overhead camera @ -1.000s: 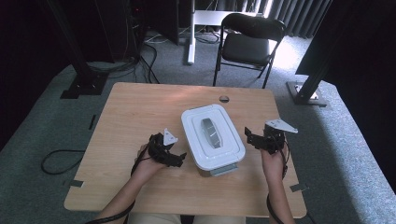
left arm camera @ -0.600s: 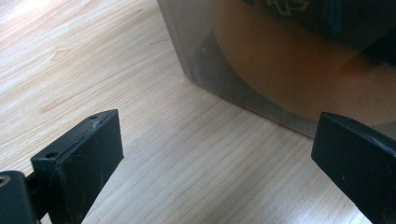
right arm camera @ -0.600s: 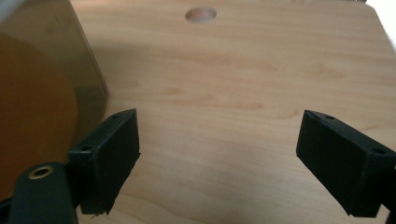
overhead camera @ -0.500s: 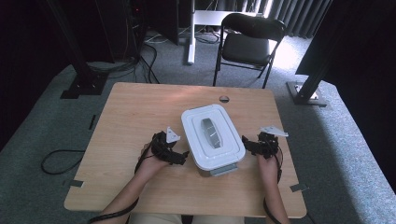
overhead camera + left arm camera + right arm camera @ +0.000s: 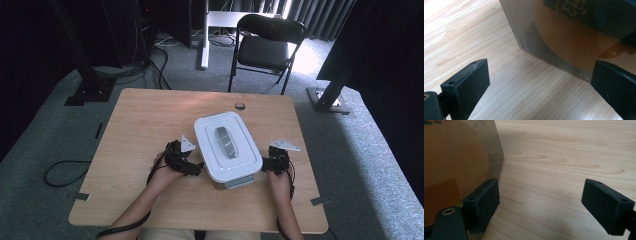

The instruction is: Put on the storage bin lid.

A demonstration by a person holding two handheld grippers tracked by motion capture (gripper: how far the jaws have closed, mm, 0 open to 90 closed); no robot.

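Desk [image 5: 150,125]: pale wood, square, set on grey carpet; a folding chair [image 5: 262,47] stands beyond its far edge.

Box [image 5: 227,146]: clear plastic with a white lid, resting on the desk near your edge, between your two tools; brown contents show through its wall.

Your left tool [image 5: 192,167]: jaws spread wide, gripping nothing, just beside the box's left wall, low over the desk.

Your right tool [image 5: 267,164]: jaws likewise parted, empty, one jaw close against the box's right wall.
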